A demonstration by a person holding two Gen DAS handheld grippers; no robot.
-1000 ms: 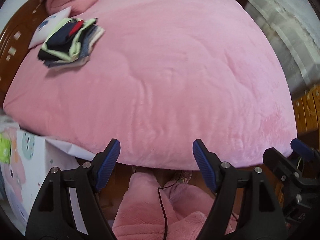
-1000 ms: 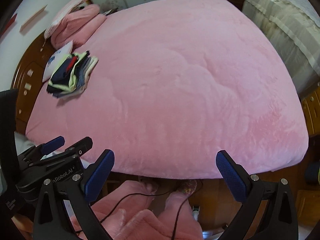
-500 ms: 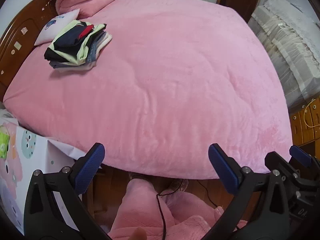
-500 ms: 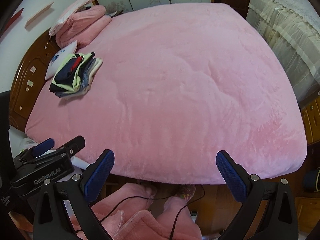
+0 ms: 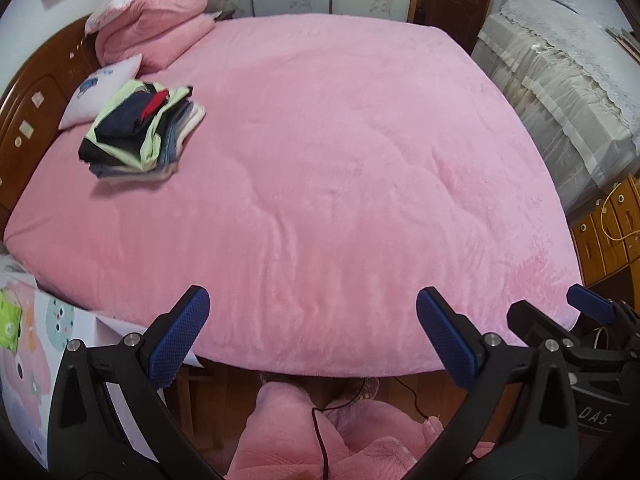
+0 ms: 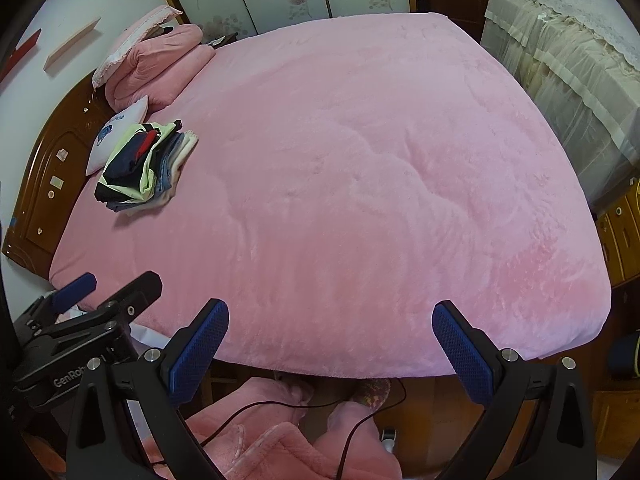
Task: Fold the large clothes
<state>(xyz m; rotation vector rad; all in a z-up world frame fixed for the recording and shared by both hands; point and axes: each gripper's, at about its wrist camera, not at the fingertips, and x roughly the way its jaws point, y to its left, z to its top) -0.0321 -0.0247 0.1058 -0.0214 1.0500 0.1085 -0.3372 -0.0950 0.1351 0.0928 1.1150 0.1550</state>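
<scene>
L gripper (image 5: 308,334) jaws wide apart, empty | R gripper (image 6: 328,344) same, empty | folded clothes pile (image 5: 142,132) far upper-left on pink bed (image 5: 360,160), by headboard | L hand nearer | no unfolded garment seen

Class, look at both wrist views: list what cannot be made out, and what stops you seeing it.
- Clothes pile, both views: how many garments and which kinds; only folded edges show, too small.
- Floor under the bed, both views: hidden by the blanket's overhang.
- Person's legs, left wrist view: cut off by the bottom edge.
- Cabinet, left wrist view: cut off by the right edge.
</scene>
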